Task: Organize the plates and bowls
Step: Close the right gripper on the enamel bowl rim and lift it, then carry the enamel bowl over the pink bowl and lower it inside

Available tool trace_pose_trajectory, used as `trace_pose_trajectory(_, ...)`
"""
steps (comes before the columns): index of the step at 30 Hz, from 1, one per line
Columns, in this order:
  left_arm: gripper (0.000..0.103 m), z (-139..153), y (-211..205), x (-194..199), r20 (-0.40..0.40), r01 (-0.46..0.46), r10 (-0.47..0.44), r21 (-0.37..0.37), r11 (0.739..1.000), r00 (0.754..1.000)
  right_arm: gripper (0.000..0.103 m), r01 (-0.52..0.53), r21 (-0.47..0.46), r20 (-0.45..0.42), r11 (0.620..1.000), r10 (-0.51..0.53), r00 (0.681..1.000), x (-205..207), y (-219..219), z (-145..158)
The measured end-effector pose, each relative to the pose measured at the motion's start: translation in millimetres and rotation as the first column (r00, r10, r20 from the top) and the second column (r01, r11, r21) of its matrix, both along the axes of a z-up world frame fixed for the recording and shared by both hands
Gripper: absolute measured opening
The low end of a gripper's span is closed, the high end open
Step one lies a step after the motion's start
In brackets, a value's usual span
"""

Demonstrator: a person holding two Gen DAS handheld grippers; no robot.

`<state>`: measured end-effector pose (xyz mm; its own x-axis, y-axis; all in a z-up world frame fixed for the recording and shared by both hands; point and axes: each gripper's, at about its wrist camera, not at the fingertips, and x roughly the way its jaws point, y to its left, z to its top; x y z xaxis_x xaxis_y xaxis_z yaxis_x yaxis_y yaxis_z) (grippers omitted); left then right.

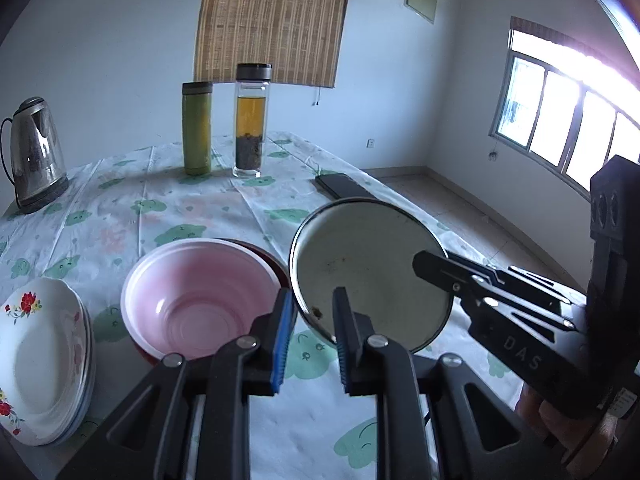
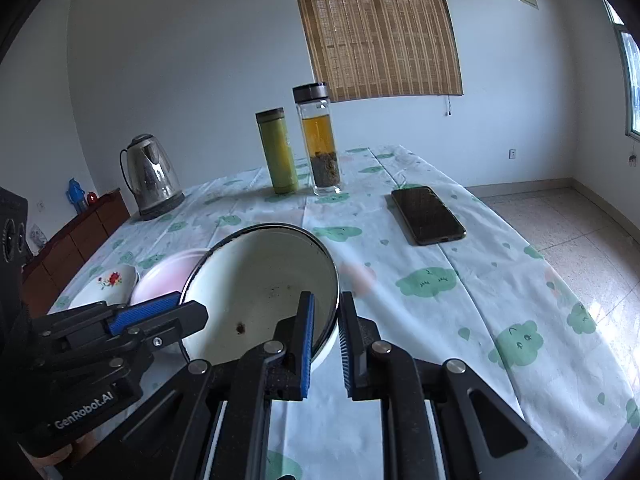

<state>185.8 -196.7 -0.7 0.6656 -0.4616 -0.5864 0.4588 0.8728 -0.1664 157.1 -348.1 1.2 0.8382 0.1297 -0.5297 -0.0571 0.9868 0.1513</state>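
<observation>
**Both tongs clamped on the enamel bowl's rim**

We hold the white enamel bowl (image 1: 368, 276) by its dark rim from two sides, tilted and lifted clear of the surface (image 2: 440, 264). Our left tongs (image 1: 312, 324) are closed narrow on the near-left part of the rim, one blue pad inside the bowl and one outside. Our right tongs (image 2: 326, 328) pinch the opposite edge the same way. The bowl's inside shows a few dark specks.

Just left of it sits the pink bowl (image 1: 200, 300), nested in a dark red one (image 1: 272, 258). Further left lies a stack of flowered plates (image 1: 36, 356).

At the far side of the flower-print cloth stand a steel kettle (image 1: 36, 156), a green flask (image 1: 197, 128) and a glass bottle of tea (image 1: 250, 120). A dark phone (image 2: 428, 214) lies flat on the right, well apart from the dishes.
</observation>
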Motion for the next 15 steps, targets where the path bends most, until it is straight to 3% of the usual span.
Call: trace_pose_trajectory(15, 0.018, 28, 63, 9, 0.052, -0.143, 0.149, -0.101, 0.985, 0.987, 0.013, -0.129, -0.037, 0.045, 0.991, 0.130, 0.990, 17, 57, 39)
